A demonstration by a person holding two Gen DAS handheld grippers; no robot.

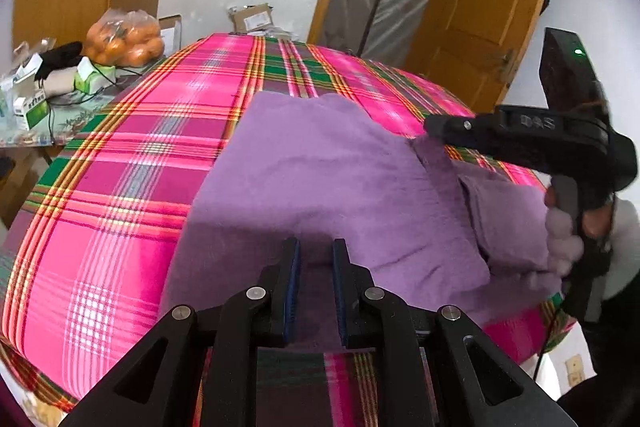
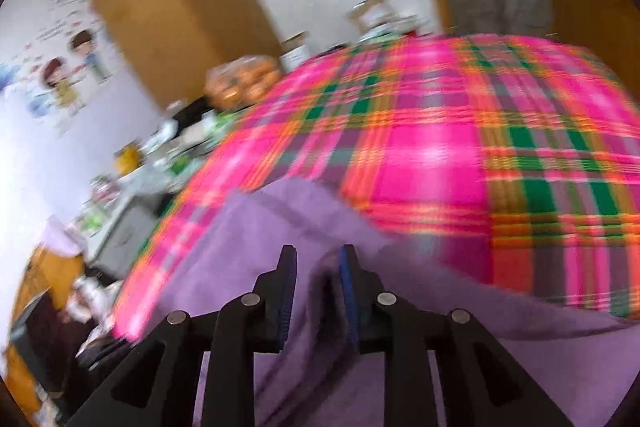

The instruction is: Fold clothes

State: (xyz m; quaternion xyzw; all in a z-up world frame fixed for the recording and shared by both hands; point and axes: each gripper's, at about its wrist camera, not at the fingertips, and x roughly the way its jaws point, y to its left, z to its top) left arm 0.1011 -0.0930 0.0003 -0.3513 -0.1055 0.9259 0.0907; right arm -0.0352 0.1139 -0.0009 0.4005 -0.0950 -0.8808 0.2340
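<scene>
Spread over the pink plaid bed cover point(image 1: 120, 187): a purple fleece garment point(image 1: 320, 179), bunched and doubled toward 3 o'clock, flatter toward 9. Soft, limp, light by the look of it; likely to sag and drag, not slip, so best taken at a hem edge or corner, never mid-panel. Left gripper point(image 1: 316, 287) hovering low over the near hem at 6 o'clock, jaws apart, nothing between them. Right gripper point(image 2: 318, 291) in its own blurred view with fleece between the blue pads point(image 2: 347, 291), jaws narrowly parted; probably pinching a fold, though motion blur leaves that uncertain. From the left camera, right gripper at 3 o'clock, nose on a raised ridge of fleece. Raised letters on its body, perhaps "DAS". Bag of oranges point(image 1: 124, 39) and small boxes point(image 1: 32, 107) at 10 o'clock, print unreadable.
</scene>
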